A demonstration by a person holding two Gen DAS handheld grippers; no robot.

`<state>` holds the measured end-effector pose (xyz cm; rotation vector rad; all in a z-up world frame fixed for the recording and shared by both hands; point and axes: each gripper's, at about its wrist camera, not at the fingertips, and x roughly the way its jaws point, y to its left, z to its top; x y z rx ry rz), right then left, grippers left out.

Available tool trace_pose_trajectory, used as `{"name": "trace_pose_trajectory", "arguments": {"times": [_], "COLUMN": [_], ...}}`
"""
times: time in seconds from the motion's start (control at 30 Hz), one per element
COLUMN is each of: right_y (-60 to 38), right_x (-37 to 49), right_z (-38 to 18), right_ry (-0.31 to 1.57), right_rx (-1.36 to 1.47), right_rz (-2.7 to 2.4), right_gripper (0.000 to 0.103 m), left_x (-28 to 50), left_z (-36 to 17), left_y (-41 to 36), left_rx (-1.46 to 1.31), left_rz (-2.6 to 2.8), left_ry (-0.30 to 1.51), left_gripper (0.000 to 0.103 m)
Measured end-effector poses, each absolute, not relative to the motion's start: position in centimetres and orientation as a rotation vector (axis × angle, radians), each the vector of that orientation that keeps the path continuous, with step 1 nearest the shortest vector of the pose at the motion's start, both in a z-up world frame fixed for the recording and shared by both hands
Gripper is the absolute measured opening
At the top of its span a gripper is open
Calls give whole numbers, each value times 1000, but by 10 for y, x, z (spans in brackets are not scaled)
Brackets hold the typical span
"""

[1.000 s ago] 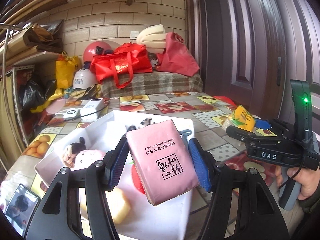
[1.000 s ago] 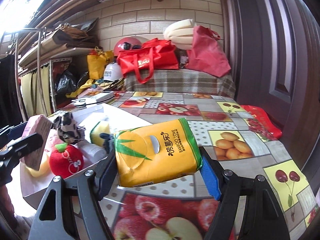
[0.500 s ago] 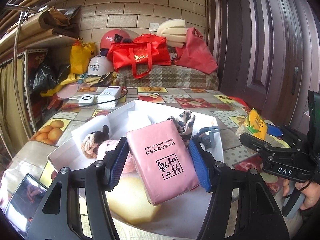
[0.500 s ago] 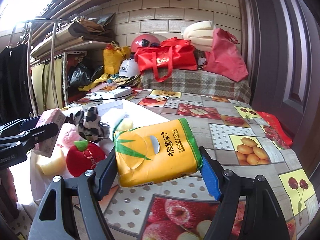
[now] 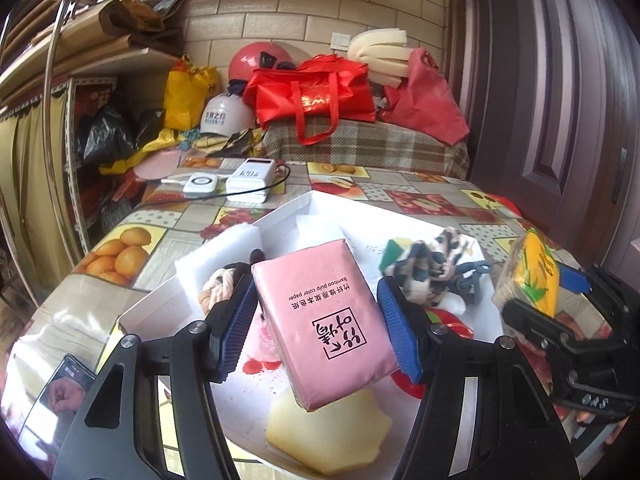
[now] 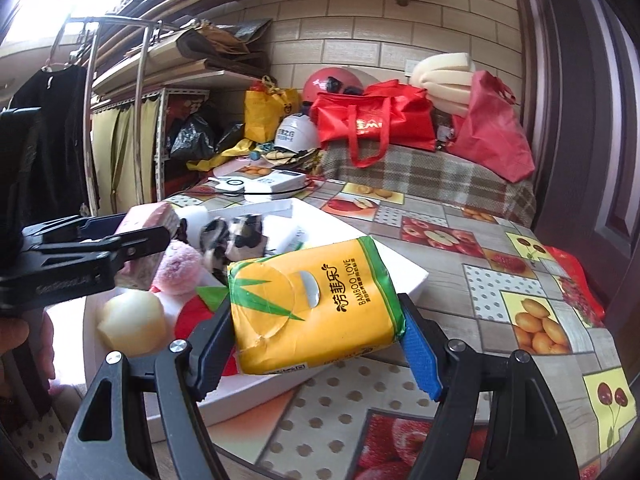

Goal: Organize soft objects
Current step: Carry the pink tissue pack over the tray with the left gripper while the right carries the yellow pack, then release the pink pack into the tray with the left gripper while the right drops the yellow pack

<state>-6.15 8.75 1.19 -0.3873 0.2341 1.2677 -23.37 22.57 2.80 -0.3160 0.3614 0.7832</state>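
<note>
Left gripper [image 5: 316, 324] jaws clamp the pink tissue pack [image 5: 322, 322] over the white tray [image 5: 288, 210]; right gripper [image 6: 316, 344] jaws clamp the yellow tissue pack [image 6: 316, 304] at the tray's 3 o'clock edge. Plush toys [image 6: 178, 266] and sponge [image 5: 328, 432] already in; both packs outstanding.

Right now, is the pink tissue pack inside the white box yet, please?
Not yet: the pink tissue pack is gripped in the left tool, held above the white box.
</note>
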Motion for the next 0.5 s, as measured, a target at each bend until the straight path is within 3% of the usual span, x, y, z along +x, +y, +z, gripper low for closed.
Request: {"name": "trace_pose_trajectory", "arguments": {"times": [0.5], "right_y": [125], "right_x": [-94], "right_z": [3], "right_ry": [243], "right_rx": [-509], "right_rz": [1410], "right_gripper": [75], "left_x": [-225], "left_z": [22], "left_y": [266], "left_rx": [-383], "left_rz": [827], "left_ry": [401], "left_gripper": [62]}}
